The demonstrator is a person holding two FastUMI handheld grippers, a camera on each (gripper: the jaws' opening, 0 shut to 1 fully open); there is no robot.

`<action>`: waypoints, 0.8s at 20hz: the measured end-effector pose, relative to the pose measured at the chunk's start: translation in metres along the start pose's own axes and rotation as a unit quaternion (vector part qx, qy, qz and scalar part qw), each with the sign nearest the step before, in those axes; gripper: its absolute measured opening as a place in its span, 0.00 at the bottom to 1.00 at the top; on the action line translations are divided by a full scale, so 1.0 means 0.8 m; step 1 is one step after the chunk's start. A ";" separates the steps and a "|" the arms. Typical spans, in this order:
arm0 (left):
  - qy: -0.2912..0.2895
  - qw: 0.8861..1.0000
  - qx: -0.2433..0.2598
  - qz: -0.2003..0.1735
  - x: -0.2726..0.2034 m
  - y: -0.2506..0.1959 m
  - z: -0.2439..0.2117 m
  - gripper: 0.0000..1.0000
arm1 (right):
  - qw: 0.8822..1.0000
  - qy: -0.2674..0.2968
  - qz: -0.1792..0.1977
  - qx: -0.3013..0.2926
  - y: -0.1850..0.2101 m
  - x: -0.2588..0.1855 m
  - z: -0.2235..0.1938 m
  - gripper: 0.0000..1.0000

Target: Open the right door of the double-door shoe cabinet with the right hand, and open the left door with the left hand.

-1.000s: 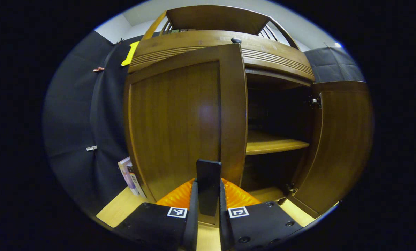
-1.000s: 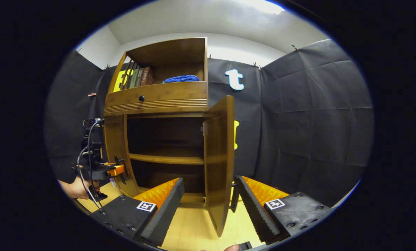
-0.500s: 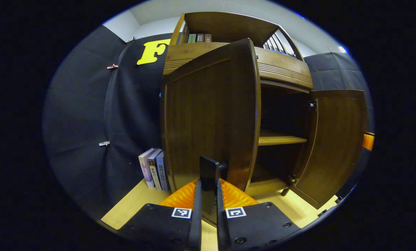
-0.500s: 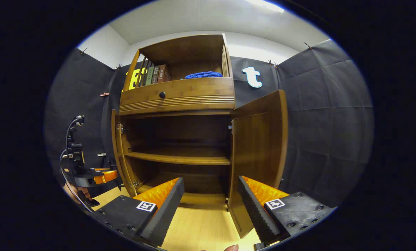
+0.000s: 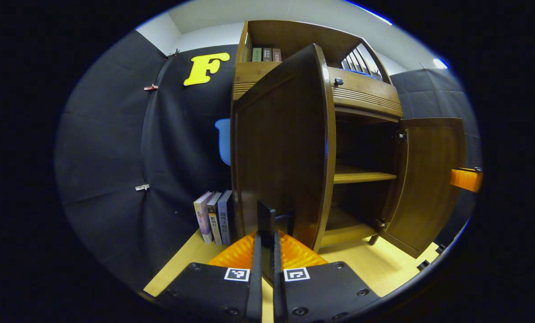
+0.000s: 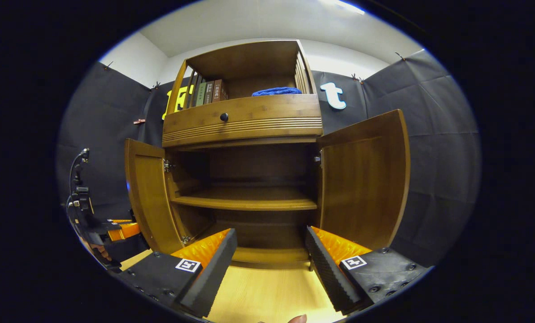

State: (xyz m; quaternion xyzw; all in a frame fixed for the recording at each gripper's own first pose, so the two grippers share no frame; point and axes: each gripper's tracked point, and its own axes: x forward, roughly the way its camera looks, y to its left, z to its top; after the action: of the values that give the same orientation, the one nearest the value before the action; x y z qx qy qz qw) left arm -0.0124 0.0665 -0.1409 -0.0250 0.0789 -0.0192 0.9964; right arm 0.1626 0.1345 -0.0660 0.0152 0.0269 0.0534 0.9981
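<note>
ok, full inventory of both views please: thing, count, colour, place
shoe cabinet: 1, brown wood, against the black cloth wall
left door: 1, brown, swung open, its handle between the left jaws
right door: 1, brown, swung open
inner shelf: 1, brown, bare, mid cabinet
drawer knob: 1, black, on the drawer front
top books: several, green and brown, upright in the top compartment
blue cloth: 1, top compartment, right of the books
floor books: 3, upright on the floor, left of the cabinet
floor: light wood
left gripper: jaws closed on the door handle
right gripper: jaws wide apart, holding nothing, in front of the cabinet
</note>
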 end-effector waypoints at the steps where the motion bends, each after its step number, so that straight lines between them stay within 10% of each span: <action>1: -0.001 1.000 -0.003 -0.005 -0.003 0.008 -0.001 0.13 | 1.000 0.001 0.000 0.000 0.007 -0.001 -0.004 0.98; 16: -0.025 0.999 -0.026 0.009 -0.021 0.106 0.010 0.07 | 1.000 0.012 0.010 0.002 0.060 0.015 -0.017 0.98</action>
State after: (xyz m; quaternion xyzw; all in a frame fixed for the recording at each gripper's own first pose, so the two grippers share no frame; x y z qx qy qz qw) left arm -0.0249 0.1524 -0.1348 -0.0504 0.0545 -0.0078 0.9972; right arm 0.1690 0.1842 -0.0785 0.0163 0.0385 0.0634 0.9971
